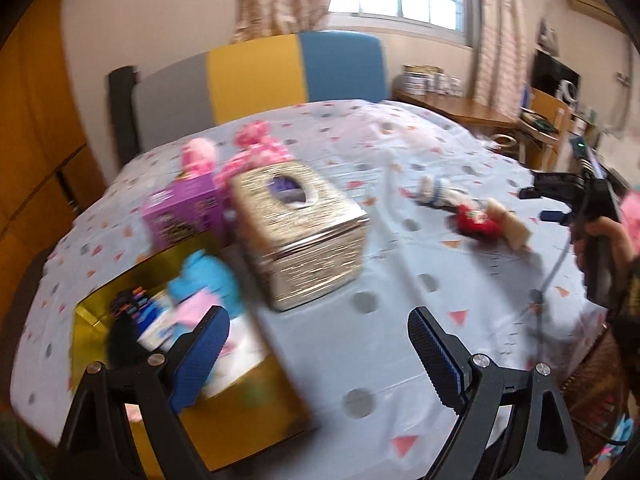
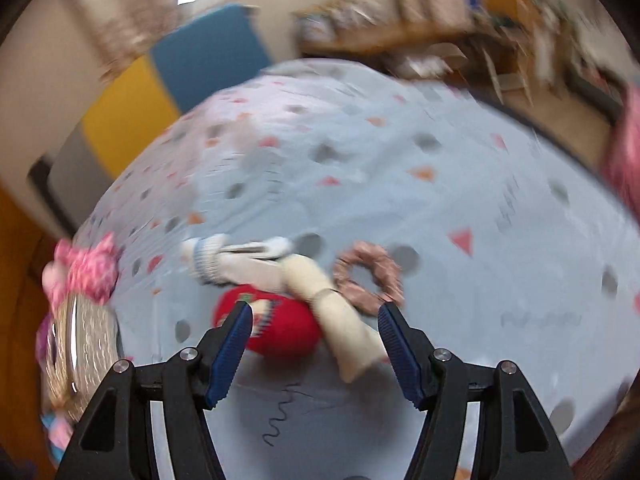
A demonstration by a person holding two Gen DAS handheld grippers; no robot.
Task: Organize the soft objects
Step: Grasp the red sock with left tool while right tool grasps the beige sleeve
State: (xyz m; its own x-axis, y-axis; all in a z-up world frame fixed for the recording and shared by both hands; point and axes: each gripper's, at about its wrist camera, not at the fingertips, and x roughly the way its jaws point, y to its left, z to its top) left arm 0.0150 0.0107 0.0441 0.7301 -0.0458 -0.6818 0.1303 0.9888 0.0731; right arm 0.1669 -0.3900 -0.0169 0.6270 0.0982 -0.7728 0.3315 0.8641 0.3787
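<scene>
Tongs first: left tongs w/ blue ribbed pads stand wide, nothing between them, hovering over the bed's pale blue sheet w/ grey dots & coloured triangles. Right tongs approx. mid-wide, empty; beyond their tips lies a soft heap: red plush item, cream sock-like piece across it, white knit piece w/ blue-striped cuff just behind, pink fabric scrunchie just beside the cream one. Pads touch none of them.

By the left pad in the left view: open gold cardboard box holding a light blue soft item, sth pink under it, sth black & a white-blue pack; details blurred. Just past it, gold textured tissue box w/ oval slot. Purple carton touches its left side, w/ pink plush toys behind. A hand grips the right tool's handle at the right edge.
</scene>
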